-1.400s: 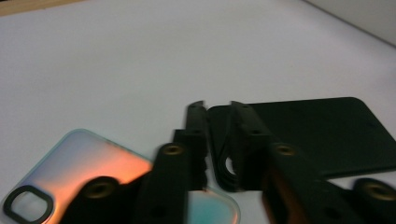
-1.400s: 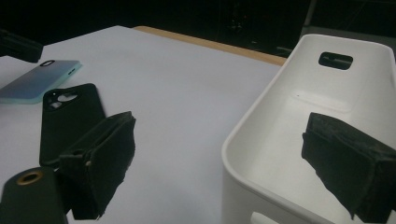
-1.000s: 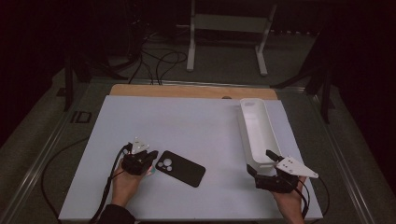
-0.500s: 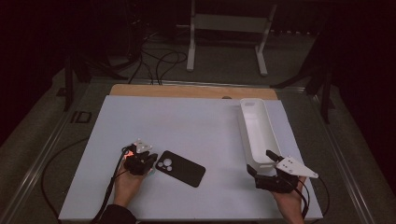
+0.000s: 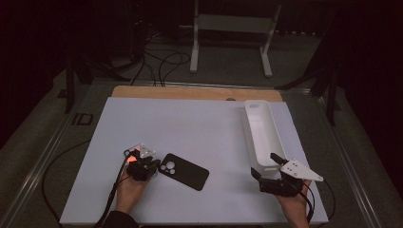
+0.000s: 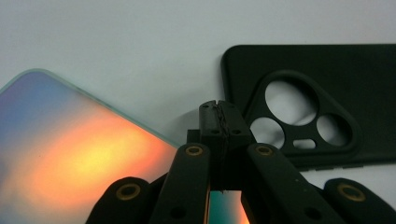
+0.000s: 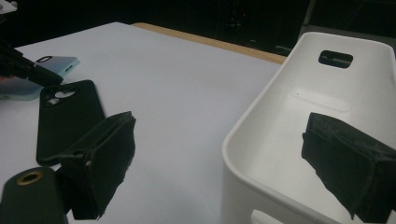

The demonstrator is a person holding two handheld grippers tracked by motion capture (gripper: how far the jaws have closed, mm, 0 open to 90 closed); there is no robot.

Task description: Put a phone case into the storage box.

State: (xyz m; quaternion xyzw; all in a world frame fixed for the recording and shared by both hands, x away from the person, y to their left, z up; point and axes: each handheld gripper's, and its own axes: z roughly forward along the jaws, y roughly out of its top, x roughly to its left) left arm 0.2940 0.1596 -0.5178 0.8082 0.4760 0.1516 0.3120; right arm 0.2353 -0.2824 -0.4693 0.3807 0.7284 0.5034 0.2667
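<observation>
Left tongs (image 6: pixel 219 109): pressed together over the phone (image 6: pixel 79 154), just beside the case (image 6: pixel 322 93).
Right tongs (image 7: pixel 238 163): apart, straddling the bin's (image 7: pixel 299 93) near wall.
Tabletop (image 5: pixel 199 123): white.

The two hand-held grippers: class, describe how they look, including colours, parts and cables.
Both are black. The left gripper has ribbed pads, brass-coloured rivets on its linkage and a red light on its body. The right gripper has blocky dark pads, a grey three-cornered plate and a trailing black cable.

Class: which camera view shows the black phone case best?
The high view: the black phone case lies whole on the white table. The left gripper view shows its camera-cutout end close up; the right gripper view shows it slanted, partly hidden.
</observation>
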